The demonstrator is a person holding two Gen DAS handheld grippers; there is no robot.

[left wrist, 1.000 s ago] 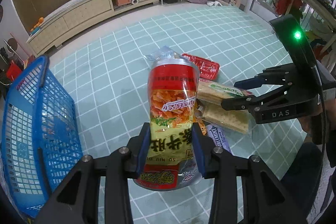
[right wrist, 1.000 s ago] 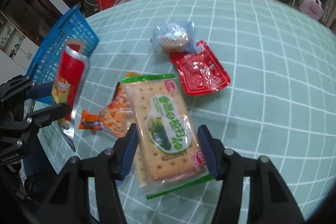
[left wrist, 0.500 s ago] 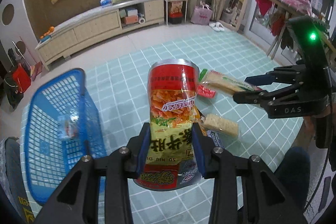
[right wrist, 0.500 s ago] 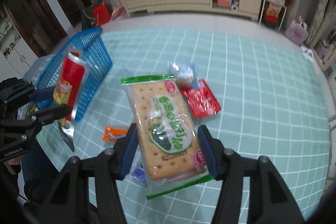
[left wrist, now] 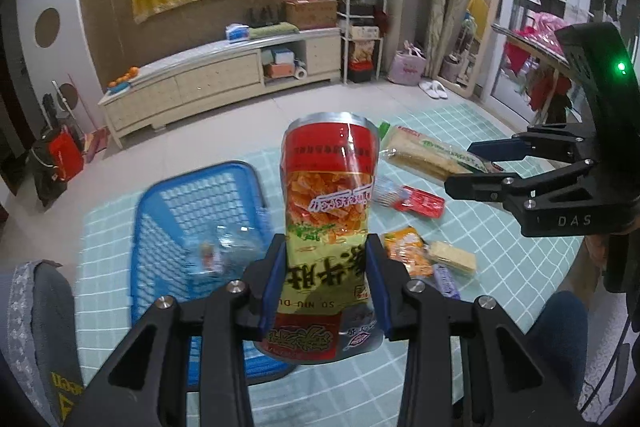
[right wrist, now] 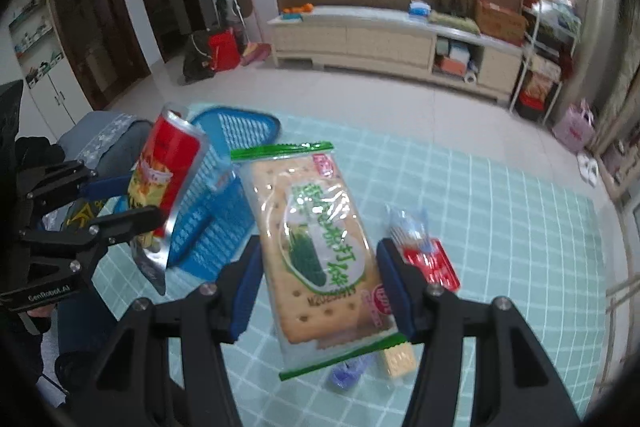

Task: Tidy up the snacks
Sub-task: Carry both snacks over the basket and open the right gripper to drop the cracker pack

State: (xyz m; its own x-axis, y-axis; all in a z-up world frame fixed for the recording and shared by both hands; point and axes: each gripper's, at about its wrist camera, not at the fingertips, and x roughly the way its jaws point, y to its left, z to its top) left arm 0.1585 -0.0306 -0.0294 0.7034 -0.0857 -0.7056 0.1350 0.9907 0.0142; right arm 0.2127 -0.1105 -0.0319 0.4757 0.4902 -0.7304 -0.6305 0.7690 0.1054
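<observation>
We hold the snack bag in the left gripper, jaws narrow and pressing its lower sides; it is light, soft and crinkly, so grip below the middle. The right gripper clamps the cracker pack by its long edges; crackers are brittle, so squeeze gently. Both hang above the table, near the blue basket.

Counter: round top, teal grid cloth. Lying on it: blue basket at 9 o'clock, a small clear packet inside it, blurred. Red tray pack with a clear bag at 1 o'clock. Orange pack, cracker pack and purple pack clustered at 3 o'clock, touching.
</observation>
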